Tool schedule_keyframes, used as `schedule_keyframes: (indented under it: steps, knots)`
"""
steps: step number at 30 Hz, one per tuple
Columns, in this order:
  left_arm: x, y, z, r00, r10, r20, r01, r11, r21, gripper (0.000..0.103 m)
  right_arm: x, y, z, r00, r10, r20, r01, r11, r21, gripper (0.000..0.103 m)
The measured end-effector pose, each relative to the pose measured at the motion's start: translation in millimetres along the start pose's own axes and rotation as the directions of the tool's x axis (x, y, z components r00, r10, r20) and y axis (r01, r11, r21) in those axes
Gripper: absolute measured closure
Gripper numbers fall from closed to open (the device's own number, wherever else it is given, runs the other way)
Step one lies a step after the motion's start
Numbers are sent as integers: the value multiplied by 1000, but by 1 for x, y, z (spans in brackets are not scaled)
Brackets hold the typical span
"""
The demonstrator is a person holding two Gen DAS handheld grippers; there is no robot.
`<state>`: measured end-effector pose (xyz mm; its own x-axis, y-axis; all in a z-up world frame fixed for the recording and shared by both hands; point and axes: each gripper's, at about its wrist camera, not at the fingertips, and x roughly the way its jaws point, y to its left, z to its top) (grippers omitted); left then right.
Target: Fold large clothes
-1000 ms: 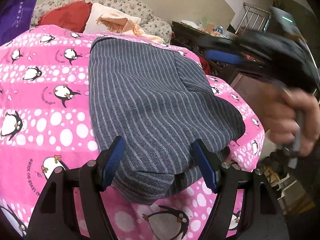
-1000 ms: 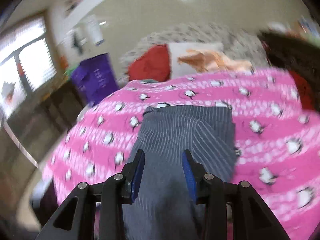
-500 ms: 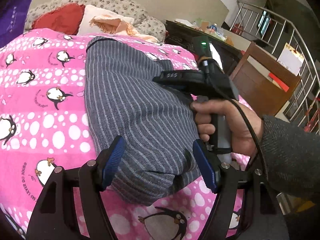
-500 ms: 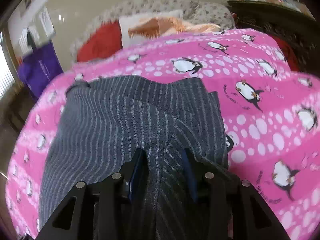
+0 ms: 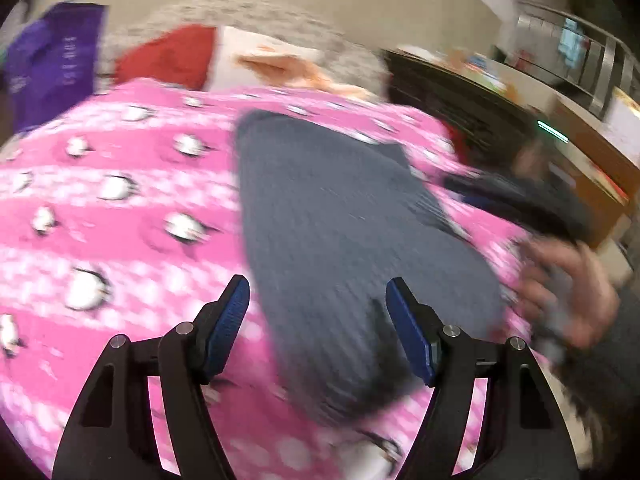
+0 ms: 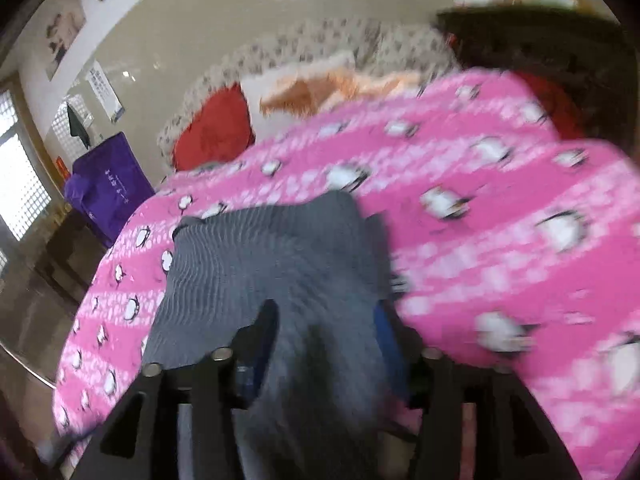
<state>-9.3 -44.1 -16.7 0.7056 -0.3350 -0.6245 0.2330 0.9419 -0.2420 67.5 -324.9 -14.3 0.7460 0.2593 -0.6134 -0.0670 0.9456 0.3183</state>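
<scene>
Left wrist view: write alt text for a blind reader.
The left gripper is open above a folded grey striped garment lying on a pink penguin blanket. A blurred hand sits at right.

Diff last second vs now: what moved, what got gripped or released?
The right gripper dropped onto the grey striped garment and now straddles a bunched ridge of it; a firm hold is unclear through blur. The left gripper stayed open over the near end. Garment remains on the pink blanket.

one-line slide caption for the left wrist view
Open left gripper hovers over the folded grey striped garment on a pink penguin blanket, motion-blurred, with the right hand at the garment's far side.
</scene>
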Motion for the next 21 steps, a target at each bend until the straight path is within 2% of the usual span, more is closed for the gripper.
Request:
schedule_keyframes:
  steps: [1,3,4,6,7,8,10,12,13,16,17,19,21]
  knots:
    - [8,8,8,999,26,-25,-27,999,-44,29,-12,-6,-4,1000,-9,14,9,1000,-7,31]
    - [37,23,22,991,22,-128,-41,989,-143,24,-27,-21,-15,999,39,4,-39,999,31,30]
    - [59,29,27,979,-39,-198,0,980,-197,24,-29,-29,-21,994,106,-13,-105,992,73,30]
    - [90,38,28,948,-167,-271,84,952,-293,20,-25,-38,-35,976,213,-53,-203,967,151,29]
    - [103,42,27,929,-231,-289,127,932,-338,9,-19,-38,-41,962,260,-79,-244,954,173,29]
    - [105,41,29,929,-261,-262,164,925,-342,4,-9,-37,-49,945,304,-123,-278,942,188,29]
    - [106,32,29,926,-246,-285,162,944,-288,1,8,-36,-62,929,326,-176,-287,934,211,28]
    - [105,17,26,927,-202,-317,150,972,-179,1,31,-40,-71,899,369,-238,-302,913,274,23]
    - [104,13,23,925,-198,-324,157,976,-150,1,36,-41,-70,895,385,-224,-316,904,288,21]
    - [102,7,18,928,-186,-323,169,982,-80,1,50,-32,-53,910,363,-202,-319,922,221,25]
    - [102,7,18,933,-179,-313,164,984,-73,1,55,-28,-49,910,364,-199,-327,925,195,34]
    - [99,3,14,948,-142,-285,136,990,-44,8,60,-21,-45,914,360,-187,-338,931,139,47]
    - [94,-2,7,964,-99,-247,97,995,-20,17,63,-17,-50,923,342,-176,-330,939,94,50]
